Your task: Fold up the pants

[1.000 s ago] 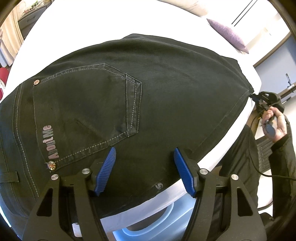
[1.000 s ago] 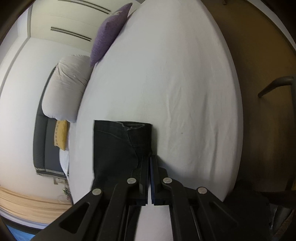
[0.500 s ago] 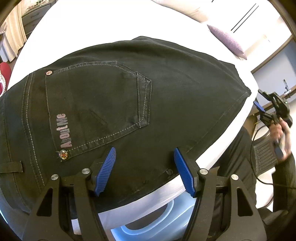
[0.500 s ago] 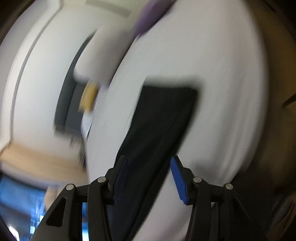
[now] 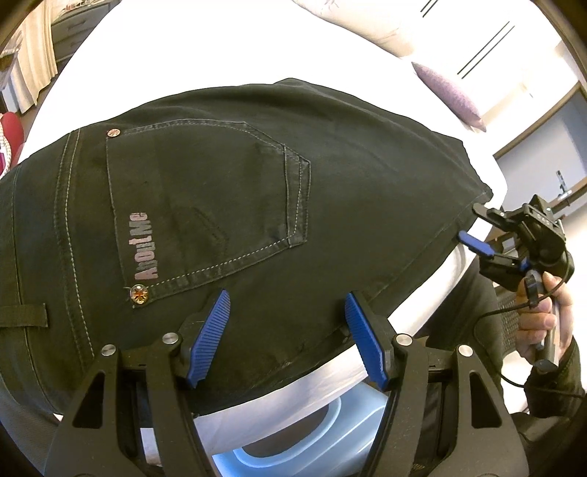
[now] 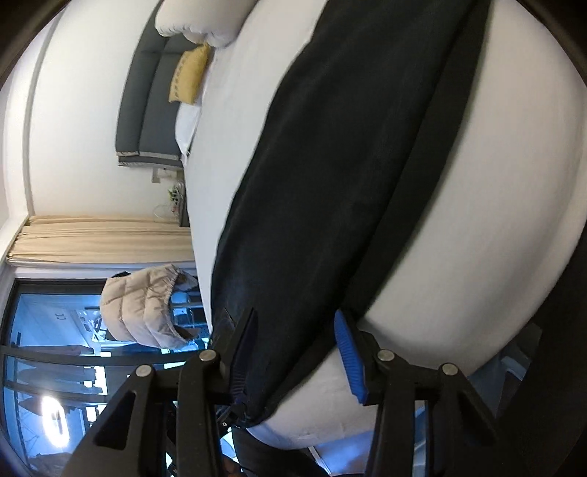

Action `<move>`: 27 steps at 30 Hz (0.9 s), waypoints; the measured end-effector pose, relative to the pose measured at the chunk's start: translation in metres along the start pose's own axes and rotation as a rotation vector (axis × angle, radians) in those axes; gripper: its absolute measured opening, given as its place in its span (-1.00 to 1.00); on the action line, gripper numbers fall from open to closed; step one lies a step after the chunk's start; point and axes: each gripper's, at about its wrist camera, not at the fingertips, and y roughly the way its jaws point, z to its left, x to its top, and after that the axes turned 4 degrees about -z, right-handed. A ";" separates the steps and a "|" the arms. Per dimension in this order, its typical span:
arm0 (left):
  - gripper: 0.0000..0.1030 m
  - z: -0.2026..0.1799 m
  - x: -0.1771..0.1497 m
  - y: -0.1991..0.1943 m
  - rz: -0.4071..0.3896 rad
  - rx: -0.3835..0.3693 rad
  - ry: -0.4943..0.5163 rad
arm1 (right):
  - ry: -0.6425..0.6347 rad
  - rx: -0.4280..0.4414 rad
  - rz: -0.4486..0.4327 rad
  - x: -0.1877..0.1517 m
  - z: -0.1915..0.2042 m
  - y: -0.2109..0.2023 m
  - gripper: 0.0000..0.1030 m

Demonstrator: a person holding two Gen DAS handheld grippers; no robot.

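Observation:
Black jeans (image 5: 227,205) lie flat on the white bed (image 5: 220,55), back pocket with "AboutMe" lettering facing up. My left gripper (image 5: 286,334) is open and empty, hovering over the jeans near the bed's near edge. My right gripper (image 5: 477,238) shows in the left wrist view at the jeans' right end, open, held in a hand off the bed edge. In the right wrist view the open right gripper (image 6: 297,352) looks along the length of the jeans (image 6: 348,165), holding nothing.
A purple pillow (image 5: 447,95) and a white pillow (image 5: 348,18) lie at the head of the bed. A light blue tub (image 5: 293,433) sits below the bed edge. A beige puffer jacket (image 6: 143,308), curtains (image 6: 102,238) and a window stand beyond the bed.
My right gripper has opened, let go of the jeans' leg end, and swung round to look along the jeans. My left gripper stays open and has shifted slightly over the jeans.

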 end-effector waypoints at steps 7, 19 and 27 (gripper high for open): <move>0.24 -0.006 0.001 0.002 0.007 0.010 0.024 | 0.029 0.032 0.054 -0.009 0.003 0.025 -0.08; 0.24 -0.005 0.001 0.004 0.037 0.004 0.044 | -0.048 -0.037 0.108 -0.028 0.003 0.041 -0.95; 0.24 -0.003 0.000 0.004 0.035 -0.005 0.023 | 0.006 0.027 0.082 -0.025 -0.010 0.034 -0.75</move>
